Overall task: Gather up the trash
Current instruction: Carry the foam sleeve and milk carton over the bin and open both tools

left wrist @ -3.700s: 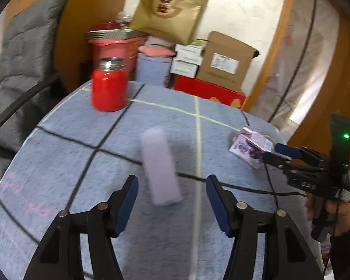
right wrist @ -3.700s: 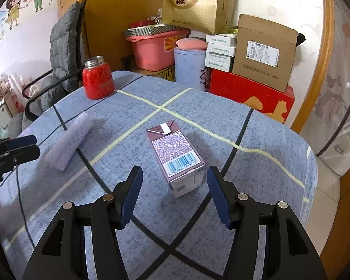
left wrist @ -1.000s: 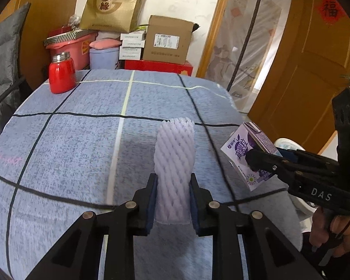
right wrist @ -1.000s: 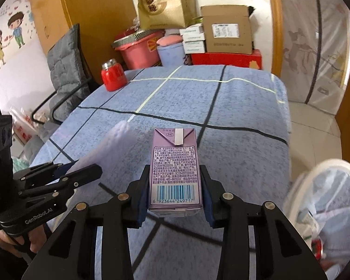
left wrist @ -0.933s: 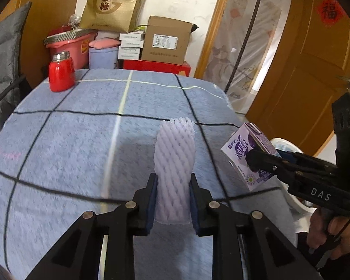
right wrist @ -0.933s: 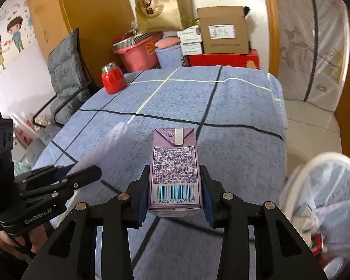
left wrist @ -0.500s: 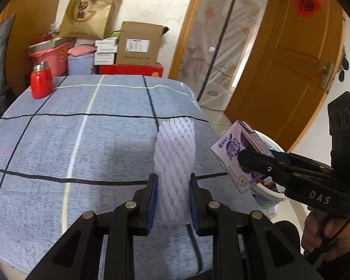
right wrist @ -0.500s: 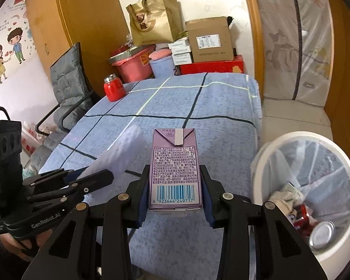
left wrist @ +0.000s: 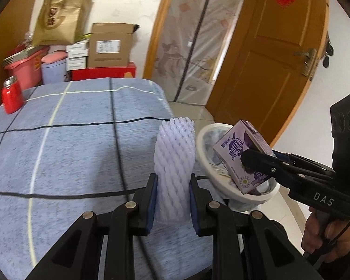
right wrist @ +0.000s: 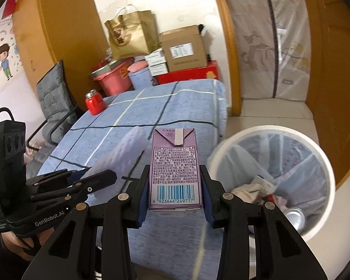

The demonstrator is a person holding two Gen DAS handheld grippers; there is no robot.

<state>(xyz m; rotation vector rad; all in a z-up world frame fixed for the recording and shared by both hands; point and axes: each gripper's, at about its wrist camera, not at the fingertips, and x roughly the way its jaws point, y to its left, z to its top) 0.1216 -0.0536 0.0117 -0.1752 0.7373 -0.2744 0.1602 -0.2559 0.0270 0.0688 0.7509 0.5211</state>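
Ahead of my fingers lay a table [left wrist: 77,154] under a blue cloth crossed by black and pale lines, its right edge dropping to a tiled floor. Far off to the left on the cloth stood a red jar [left wrist: 11,97] with a metal lid. Beyond the table were a pink tub [right wrist: 114,79], a red box [right wrist: 188,73], a cardboard box [left wrist: 110,46] with a white label too small to read, and a gold paper bag [left wrist: 60,18] printed with a large character. A grey chair [right wrist: 52,98] sat left of the table, below cartoon children on the wall. To the right was a wooden door [left wrist: 275,53] bearing a red square with "福".

My left gripper [left wrist: 172,199] pinched a white foam net [left wrist: 173,163], held upright between the blue pads over the table's near edge. My right gripper [right wrist: 174,194] squeezed a purple carton [right wrist: 175,168], its back panel toward me: "SIG" at the top and the barcode 6 923644 249717 below. From the left view the carton hung tilted over the bin [right wrist: 324,161], a white one lined with a clear bag, just right of my right fingers, with a can [right wrist: 295,217] and crumpled wrappers inside. The right gripper's body read "DAS"; the left one's, "GenRobot.AI".
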